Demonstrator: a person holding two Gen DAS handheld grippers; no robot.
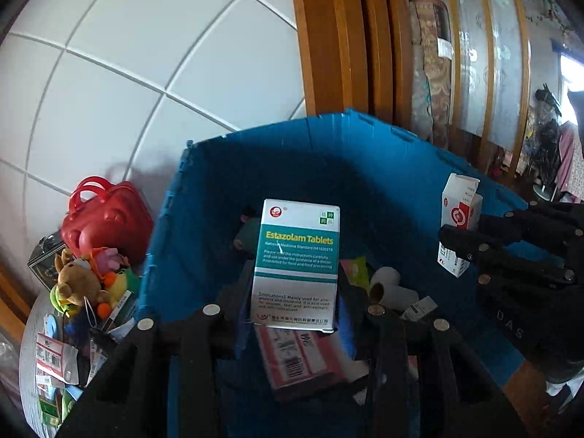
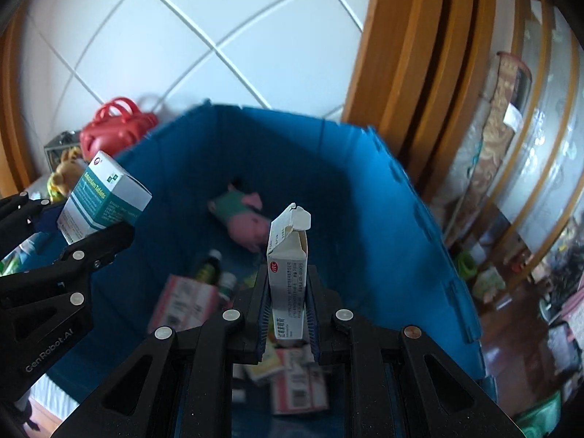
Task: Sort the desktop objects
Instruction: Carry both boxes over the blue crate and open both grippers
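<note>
My left gripper (image 1: 295, 314) is shut on a white and teal Estazolam Tablets box (image 1: 297, 262) and holds it upright above the open blue bin (image 1: 255, 168). My right gripper (image 2: 286, 314) is shut on a narrow white and red medicine box (image 2: 288, 277), also held over the blue bin (image 2: 365, 189). Each gripper shows in the other's view: the right one with its box (image 1: 458, 219) at the right, the left one with the teal box (image 2: 104, 197) at the left. Inside the bin lie a pink pig toy (image 2: 248, 222), small bottles (image 2: 210, 268) and pink and white boxes (image 2: 182, 303).
A red bag (image 1: 106, 219), plush toys (image 1: 84, 281) and packets (image 1: 54, 361) crowd the surface left of the bin. A white tiled wall is behind. A wooden door frame (image 1: 328, 36) and a glass door stand to the right. A paper roll (image 1: 387, 284) lies in the bin.
</note>
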